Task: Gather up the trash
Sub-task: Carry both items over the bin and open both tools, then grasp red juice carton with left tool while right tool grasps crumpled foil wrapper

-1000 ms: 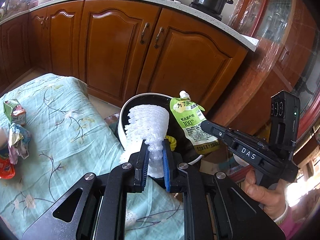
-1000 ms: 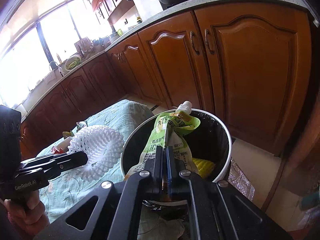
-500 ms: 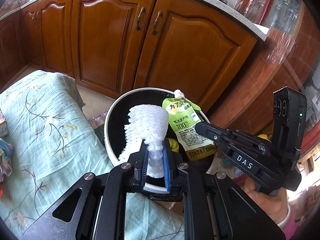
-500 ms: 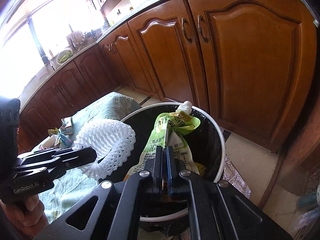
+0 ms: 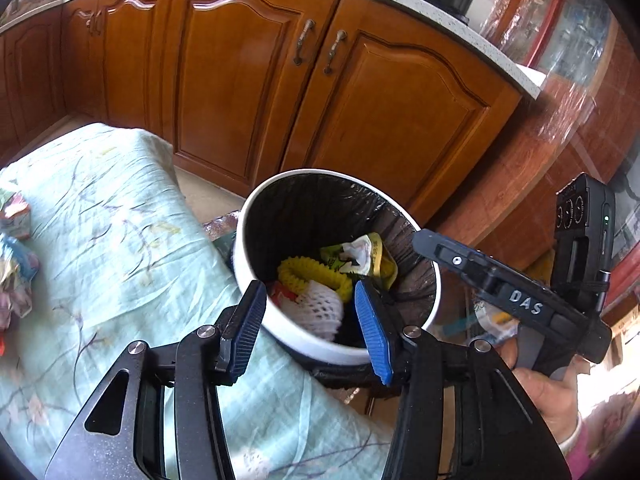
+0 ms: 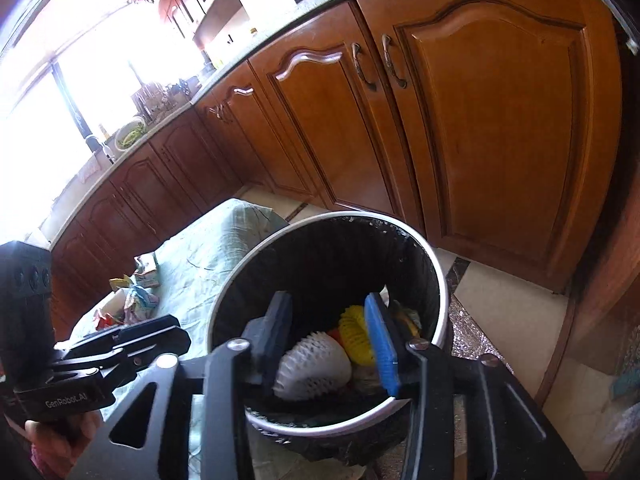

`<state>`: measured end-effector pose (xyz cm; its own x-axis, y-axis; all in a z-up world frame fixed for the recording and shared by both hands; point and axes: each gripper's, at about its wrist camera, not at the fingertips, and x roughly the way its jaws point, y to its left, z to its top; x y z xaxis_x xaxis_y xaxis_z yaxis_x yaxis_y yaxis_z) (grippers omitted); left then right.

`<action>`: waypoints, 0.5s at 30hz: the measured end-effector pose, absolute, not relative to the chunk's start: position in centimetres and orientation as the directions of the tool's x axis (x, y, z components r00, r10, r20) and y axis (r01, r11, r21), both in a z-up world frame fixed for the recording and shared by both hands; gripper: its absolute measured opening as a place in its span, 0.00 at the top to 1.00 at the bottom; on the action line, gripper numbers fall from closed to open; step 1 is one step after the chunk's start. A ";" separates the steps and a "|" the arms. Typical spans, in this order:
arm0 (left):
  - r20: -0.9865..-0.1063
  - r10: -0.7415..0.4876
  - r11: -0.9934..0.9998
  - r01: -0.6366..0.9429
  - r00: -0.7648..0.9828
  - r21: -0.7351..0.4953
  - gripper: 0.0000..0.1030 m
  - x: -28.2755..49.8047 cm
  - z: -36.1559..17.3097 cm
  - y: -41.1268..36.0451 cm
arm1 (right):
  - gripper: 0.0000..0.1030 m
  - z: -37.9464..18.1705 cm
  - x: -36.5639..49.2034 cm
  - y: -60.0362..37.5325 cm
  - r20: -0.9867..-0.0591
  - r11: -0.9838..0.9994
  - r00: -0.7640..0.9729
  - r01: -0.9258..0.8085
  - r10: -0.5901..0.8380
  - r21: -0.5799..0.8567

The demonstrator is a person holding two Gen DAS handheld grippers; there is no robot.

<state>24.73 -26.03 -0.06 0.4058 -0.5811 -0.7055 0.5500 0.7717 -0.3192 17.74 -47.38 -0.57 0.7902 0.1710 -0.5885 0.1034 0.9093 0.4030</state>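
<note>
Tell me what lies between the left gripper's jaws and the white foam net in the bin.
Nothing: in the left wrist view the left gripper, jaws opening, hangs over the white foam net.

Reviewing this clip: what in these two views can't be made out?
- Left wrist view: wrappers on the tablecloth are cut off by the frame edge, too blurred to identify.
- Right wrist view: the window area is blown out by glare.
- Both views: the bin's bottom is hidden under the white foam net, yellow net and pouch.
</note>
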 end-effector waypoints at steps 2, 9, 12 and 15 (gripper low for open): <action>-0.699 -0.578 0.784 0.525 0.422 -0.332 0.53 24.2 -0.2 -24.2 | 0.26 -0.1 17.2 -46.6 -0.568 0.908 0.802 0.082 0.184 0.410; -0.685 -0.538 0.837 0.411 0.492 -0.362 0.51 22.1 -0.7 -17.0 | 0.13 0.6 16.2 -42.4 -0.529 0.901 0.808 -0.005 0.259 0.434; -0.685 -0.514 0.857 0.355 0.517 -0.374 0.51 21.6 -0.9 -13.7 | 0.12 0.5 16.3 -40.1 -0.527 0.893 0.793 -0.048 0.306 0.447; -0.684 -0.484 0.875 0.300 0.546 -0.380 0.51 21.1 -1.1 -10.6 | 0.11 0.4 16.6 -37.8 -0.536 0.889 0.769 -0.090 0.348 0.449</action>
<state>21.09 -10.60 -1.06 0.5459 -0.4842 -0.6838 0.3003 0.8750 -0.3798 16.56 -37.77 0.38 0.7691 0.3485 -0.5358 -0.0896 0.8888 0.4495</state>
